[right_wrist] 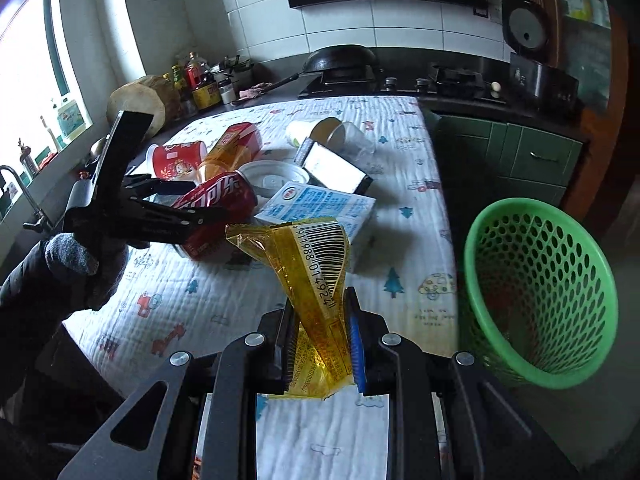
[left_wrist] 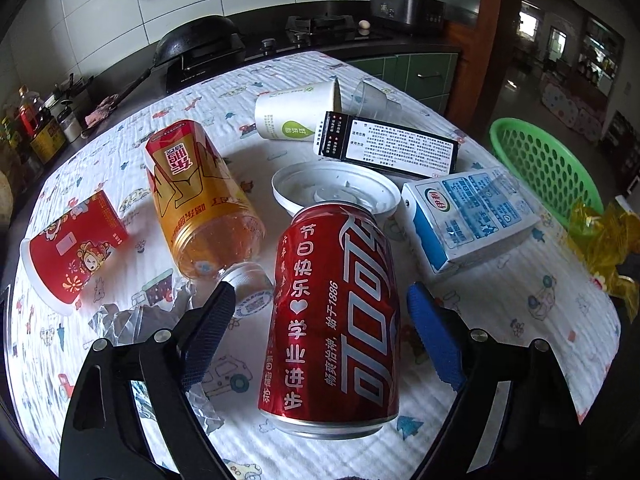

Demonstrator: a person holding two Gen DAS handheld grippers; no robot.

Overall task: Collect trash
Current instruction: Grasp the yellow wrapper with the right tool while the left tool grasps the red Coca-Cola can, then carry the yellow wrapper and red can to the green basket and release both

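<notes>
Left gripper [left_wrist: 320,304] spread wide, fingers either side of the red can [left_wrist: 336,320], not touching it; can lies on its side on the cloth-covered table [left_wrist: 500,312]. Right gripper [right_wrist: 322,320] pinched together on the yellow wrapper [right_wrist: 312,276], which is held up off the table, barcode facing the camera. Green basket [right_wrist: 540,292] sits just beside the table's right edge, tilted, near the wrapper.

Left view only: orange bottle [left_wrist: 200,196] on its side left of the can, its white cap [left_wrist: 250,284] close to the left finger; crumpled clear plastic [left_wrist: 132,320] under that finger; red cup [left_wrist: 72,248] tipped over far left; white lid [left_wrist: 336,192] just behind the can; milk carton [left_wrist: 468,220] right of it; black box [left_wrist: 388,148] leaning across the white cup [left_wrist: 296,112]; clear cup [left_wrist: 372,98] behind. The wrapper shows only as a scrap at the right edge, basket partly cut off.

Right view only: the basket's whole rim and mesh wall, contents unclear; the left gripper seen from the side with the gloved left hand [right_wrist: 72,256] on it, straddling the can; window and a sink tap [right_wrist: 24,200] at left.

Both views: stove with a black wok [right_wrist: 340,60], rice cooker [right_wrist: 536,64].
</notes>
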